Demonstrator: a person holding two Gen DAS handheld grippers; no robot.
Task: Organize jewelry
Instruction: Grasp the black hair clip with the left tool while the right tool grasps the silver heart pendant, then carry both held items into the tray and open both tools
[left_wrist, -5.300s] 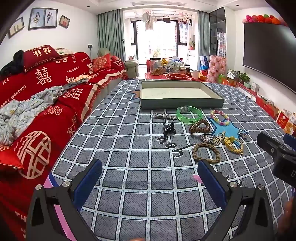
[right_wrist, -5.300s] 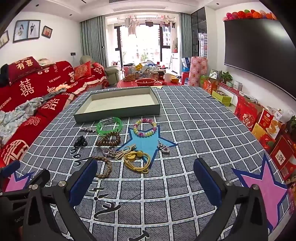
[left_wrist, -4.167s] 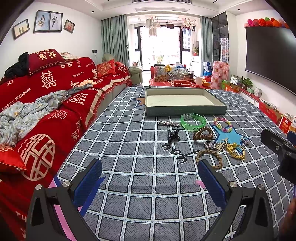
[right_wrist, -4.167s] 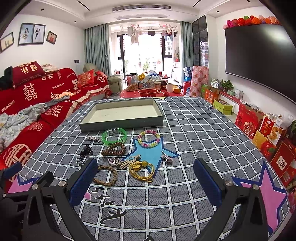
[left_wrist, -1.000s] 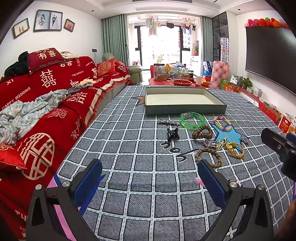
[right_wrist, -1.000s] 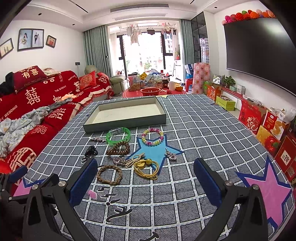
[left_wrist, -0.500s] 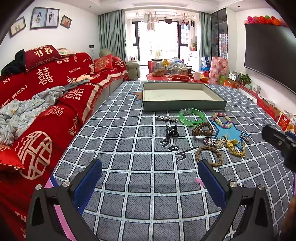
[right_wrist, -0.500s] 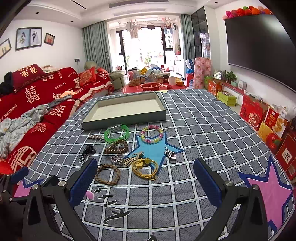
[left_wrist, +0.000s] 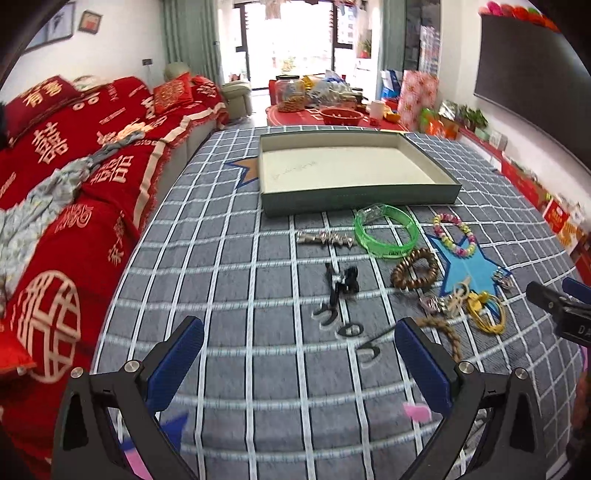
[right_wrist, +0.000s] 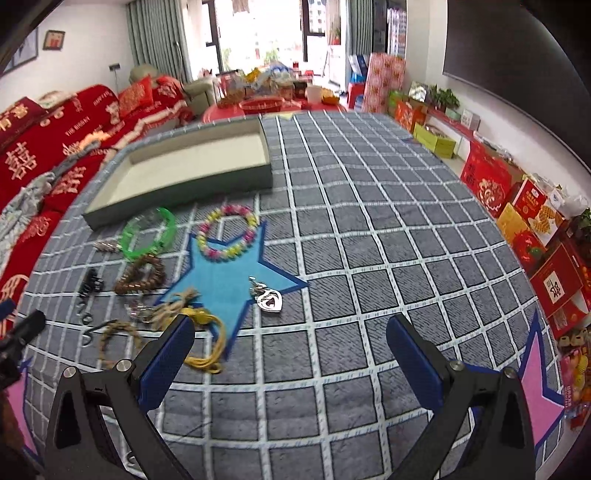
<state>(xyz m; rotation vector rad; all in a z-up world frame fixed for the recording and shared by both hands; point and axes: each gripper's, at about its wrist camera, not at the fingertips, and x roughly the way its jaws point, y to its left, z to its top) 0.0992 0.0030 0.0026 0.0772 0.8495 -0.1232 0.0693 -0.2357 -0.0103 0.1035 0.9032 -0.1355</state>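
Observation:
Jewelry lies on a grey checked cloth in front of an empty green tray (left_wrist: 354, 199): a green bangle (left_wrist: 386, 236), a pastel bead bracelet (left_wrist: 454, 236), a brown bead bracelet (left_wrist: 415, 273), a silver clip (left_wrist: 325, 238), a black clip (left_wrist: 341, 282), a braided rope bracelet (left_wrist: 445, 334), a yellow cord (left_wrist: 487, 312) and a silver heart pendant (right_wrist: 269, 300). My left gripper (left_wrist: 295, 354) is open and empty, short of the black clip. My right gripper (right_wrist: 291, 349) is open and empty, just short of the heart pendant.
A red sofa (left_wrist: 74, 173) runs along the table's left side. Red and yellow boxes (right_wrist: 535, 229) stand on the floor at the right. A low red table with bowls (left_wrist: 332, 114) is behind the tray. The right gripper shows at the left view's right edge (left_wrist: 557, 310).
Both grippers have moved forward and dipped toward the jewelry, which now looks larger and nearer. Both stay open. No item has moved.

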